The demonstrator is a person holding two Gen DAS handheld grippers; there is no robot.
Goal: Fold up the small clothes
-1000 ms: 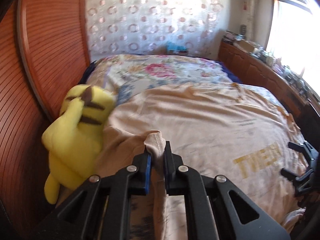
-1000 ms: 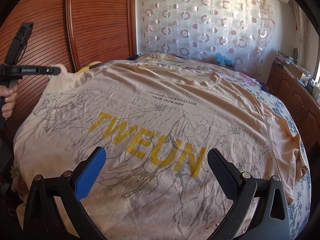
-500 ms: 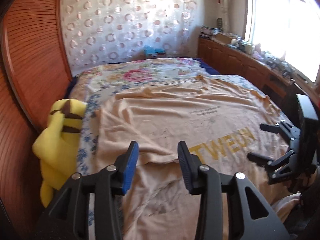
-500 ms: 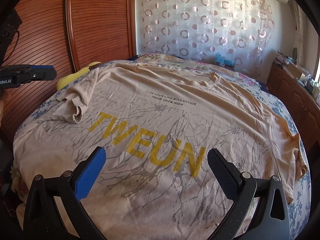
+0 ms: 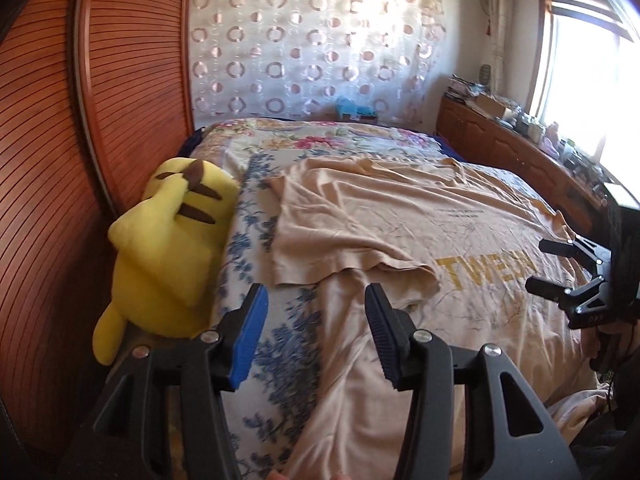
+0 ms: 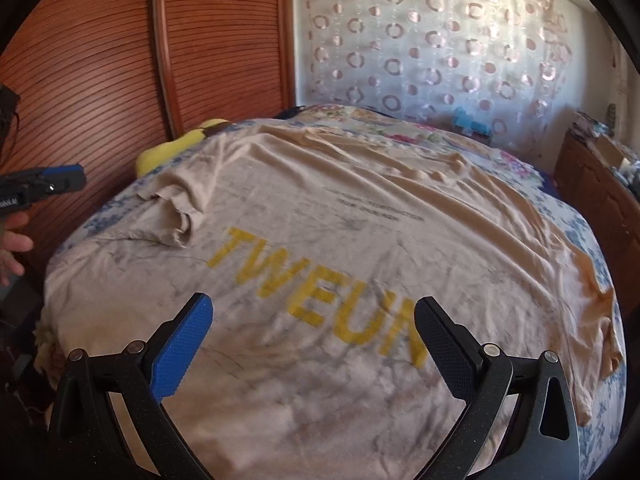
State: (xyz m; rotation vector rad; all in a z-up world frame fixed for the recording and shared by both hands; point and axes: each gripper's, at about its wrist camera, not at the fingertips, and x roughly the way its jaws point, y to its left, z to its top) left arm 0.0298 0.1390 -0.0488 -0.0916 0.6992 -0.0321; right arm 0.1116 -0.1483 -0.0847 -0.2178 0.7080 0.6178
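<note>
A beige T-shirt [image 6: 360, 208] printed with the yellow word "TWEUN" lies spread face up over a bed [image 5: 280, 344] covered in a blue-and-white floral sheet, its collar toward the far end where a pink flowered cover shows. One sleeve [image 5: 360, 252] is folded inward over the chest and lies rumpled just beside the first letter of the print; the other sleeve [image 6: 596, 320] hangs over the opposite edge of the bed. The left gripper [image 5: 316, 332] hovers over the near edge of the bed, its jaws having just been opening; its fingers [image 5: 250, 340] now stand released with nothing between them, the shirt's side hem and bare sheet lying below the gap. The right gripper [image 6: 312, 344] hangs over the lower part of the shirt, its fingers [image 6: 182, 350] spread wide apart and grasping nothing, the cloth beneath untouched. A yellow plush toy [image 5: 168, 248] with brown stripes rests at the bed's edge against the slatted wooden wardrobe door [image 5: 132, 80]. A curtain [image 6: 432, 52] with a ring pattern hangs behind the bed, and a low wooden cabinet [image 5: 516, 156] runs under the bright window.
</note>
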